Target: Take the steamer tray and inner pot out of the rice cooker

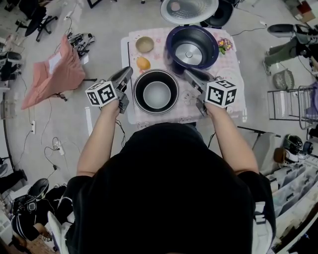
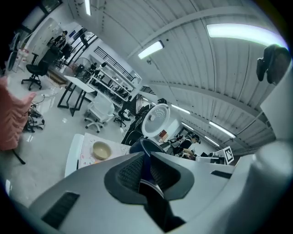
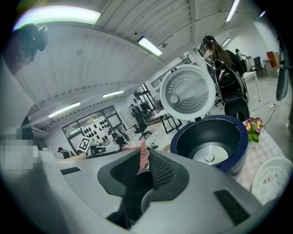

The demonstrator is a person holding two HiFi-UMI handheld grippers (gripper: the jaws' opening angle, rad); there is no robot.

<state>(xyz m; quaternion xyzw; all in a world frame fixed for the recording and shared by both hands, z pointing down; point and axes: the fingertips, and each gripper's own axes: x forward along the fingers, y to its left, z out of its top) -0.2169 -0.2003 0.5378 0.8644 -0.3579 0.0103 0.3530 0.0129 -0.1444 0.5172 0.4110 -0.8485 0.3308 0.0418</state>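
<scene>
We hold the inner pot [image 1: 156, 92] between both tools, in front of the rice cooker [image 1: 171, 47], which stands at about 1 o'clock from the pot with its lid [image 1: 189, 9] tipped back. The left gripper [image 1: 127, 78] is clamped on the pot's rim at roughly 10 o'clock and the right gripper [image 1: 190, 77] at roughly 2 o'clock. In each gripper view the ribbed pads [image 2: 130, 172] are closed on the thin edge of the rim, and the pot's bright inside shows just beneath the right one. We judge the opposed grip to be deliberate: a round, smooth-walled pot has no handles, so pinching it at two facing places keeps it level and stops it swinging. The cooker's well is bare down to its heating plate, so the pot is already out. It looks to be carried above the patterned cloth on the table [image 1: 231, 74] rather than resting there, though we cannot be sure. The spot below is free, with the small bowl [image 1: 144, 44] at 11 o'clock and the orange fruit [image 1: 143, 63] at 10 o'clock, both apart from it. A pale perforated disc [image 3: 274, 176] on the cloth may be the steamer tray, but we cannot say for certain
</scene>
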